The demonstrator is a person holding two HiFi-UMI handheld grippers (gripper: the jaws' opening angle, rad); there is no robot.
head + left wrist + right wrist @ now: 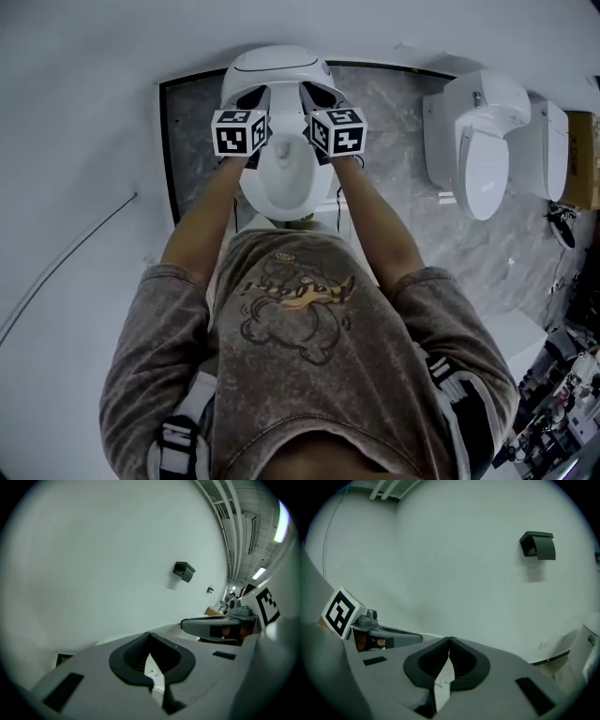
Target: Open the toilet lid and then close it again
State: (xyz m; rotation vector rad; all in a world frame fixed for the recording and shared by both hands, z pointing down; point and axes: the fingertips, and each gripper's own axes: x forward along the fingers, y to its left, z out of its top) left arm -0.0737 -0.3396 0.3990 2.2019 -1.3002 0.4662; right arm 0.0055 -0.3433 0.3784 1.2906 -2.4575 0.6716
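Note:
A white toilet (281, 192) stands against the wall straight ahead, its seat and bowl open to view. Its lid (275, 64) is raised at the back, towards the wall. My left gripper (251, 96) and right gripper (317, 94) hover side by side over the bowl, their tips at the lid's face. Whether they touch it I cannot tell. In the left gripper view the left gripper (150, 633) is shut, facing the white wall. The right gripper (449, 638) is shut too, with only a white sliver showing behind its pads.
Two more white toilets (478, 141) (548, 150) stand to the right on a dark marbled floor (384, 103). A black box (539, 544) hangs on the wall. Clutter (562, 394) fills the lower right corner. A thin cable (66, 262) runs along the left.

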